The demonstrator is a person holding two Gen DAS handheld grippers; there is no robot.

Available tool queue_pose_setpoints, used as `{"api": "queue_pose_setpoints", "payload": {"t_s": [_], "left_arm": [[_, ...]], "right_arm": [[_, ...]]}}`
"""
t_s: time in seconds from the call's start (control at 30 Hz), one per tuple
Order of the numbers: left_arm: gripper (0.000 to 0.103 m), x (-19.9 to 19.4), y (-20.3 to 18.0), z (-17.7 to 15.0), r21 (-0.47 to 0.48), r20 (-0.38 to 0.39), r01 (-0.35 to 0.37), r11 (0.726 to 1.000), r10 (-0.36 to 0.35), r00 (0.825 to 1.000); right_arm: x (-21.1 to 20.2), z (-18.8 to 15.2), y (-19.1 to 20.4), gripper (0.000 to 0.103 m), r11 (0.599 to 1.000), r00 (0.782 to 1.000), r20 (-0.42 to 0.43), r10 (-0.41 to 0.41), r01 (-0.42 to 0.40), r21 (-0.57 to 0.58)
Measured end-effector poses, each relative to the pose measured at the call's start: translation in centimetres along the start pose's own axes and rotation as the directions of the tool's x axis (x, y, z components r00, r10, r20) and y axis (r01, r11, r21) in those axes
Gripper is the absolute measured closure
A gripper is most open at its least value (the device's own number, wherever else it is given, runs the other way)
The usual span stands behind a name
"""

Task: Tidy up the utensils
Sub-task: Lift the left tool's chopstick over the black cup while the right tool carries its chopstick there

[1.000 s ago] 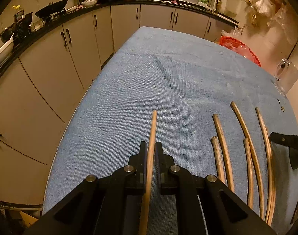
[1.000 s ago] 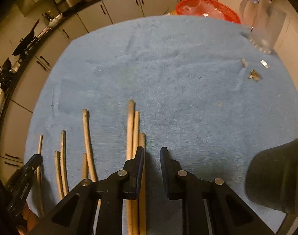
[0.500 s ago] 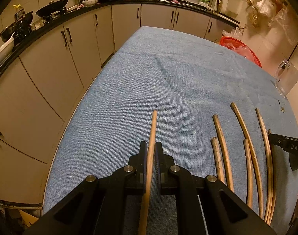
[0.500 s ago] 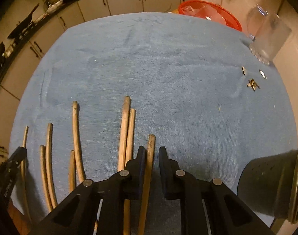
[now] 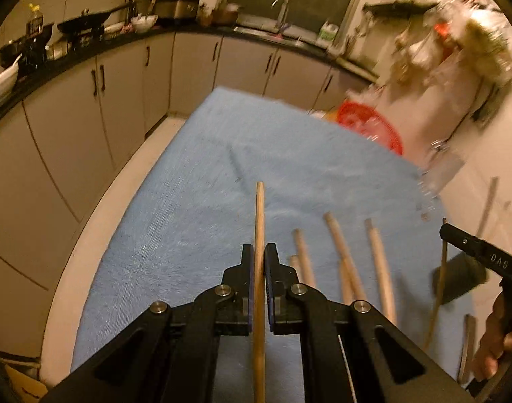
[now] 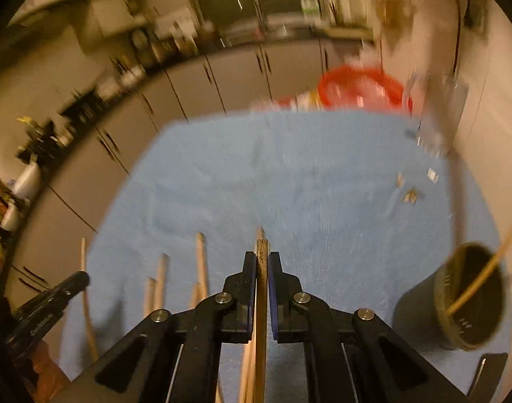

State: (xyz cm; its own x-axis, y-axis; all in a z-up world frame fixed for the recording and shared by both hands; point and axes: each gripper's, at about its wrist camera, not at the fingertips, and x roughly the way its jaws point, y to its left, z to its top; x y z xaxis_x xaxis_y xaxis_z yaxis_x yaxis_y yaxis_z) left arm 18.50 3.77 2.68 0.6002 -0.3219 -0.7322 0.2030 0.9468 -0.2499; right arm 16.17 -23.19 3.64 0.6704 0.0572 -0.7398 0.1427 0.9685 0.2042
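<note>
Left hand-held gripper (image 5: pixel 259 262) pinches one chopstick (image 5: pixel 259 221), the stick running toward 12 o'clock over the blue-clothed tabletop (image 5: pixel 188 201). Right hand-held gripper (image 6: pixel 262 268) is clamped on a second chopstick (image 6: pixel 261 288), also pointing to 12 o'clock. Loose chopsticks (image 5: pixel 343 255) lie side by side on the cloth at 3 o'clock of the left gripper; a dark cup (image 6: pixel 471 302) with one thin stick in it sits at 3 o'clock of the right gripper.
</note>
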Motion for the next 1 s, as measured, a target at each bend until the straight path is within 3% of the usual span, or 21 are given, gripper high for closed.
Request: {"api": "queue_pose_setpoints", "payload": {"t_s": [0.17, 0.27, 0.37, 1.0], "left_arm": [[0.097, -4.3, -2.0, 0.2, 0.022, 0.063, 0.027, 0.999, -0.029, 0.998], [0.097, -6.3, -3.1, -0.1, 0.041, 0.092, 0.032, 0.999, -0.035, 0.995], [0.097, -7.8, -3.8, -0.4, 0.055, 0.112, 0.037, 0.998, -0.043, 0.993], [0.097, -11.0, -6.2, -0.9, 0.096, 0.145, 0.043, 0.994, -0.057, 0.988]], "right_arm": [[-6.0, -1.8, 0.5, 0.096, 0.999, 0.984, 0.177, 0.026, -0.020, -0.036], [-8.5, -3.0, 0.5, 0.096, 0.999, 0.970, 0.241, 0.035, -0.025, -0.047], [-10.3, -4.7, 0.3, 0.096, 0.999, 0.959, 0.280, 0.043, -0.035, -0.031], [-14.8, -5.5, -4.3, 0.096, 0.989, 0.915, 0.399, 0.065, -0.111, 0.093]]}}
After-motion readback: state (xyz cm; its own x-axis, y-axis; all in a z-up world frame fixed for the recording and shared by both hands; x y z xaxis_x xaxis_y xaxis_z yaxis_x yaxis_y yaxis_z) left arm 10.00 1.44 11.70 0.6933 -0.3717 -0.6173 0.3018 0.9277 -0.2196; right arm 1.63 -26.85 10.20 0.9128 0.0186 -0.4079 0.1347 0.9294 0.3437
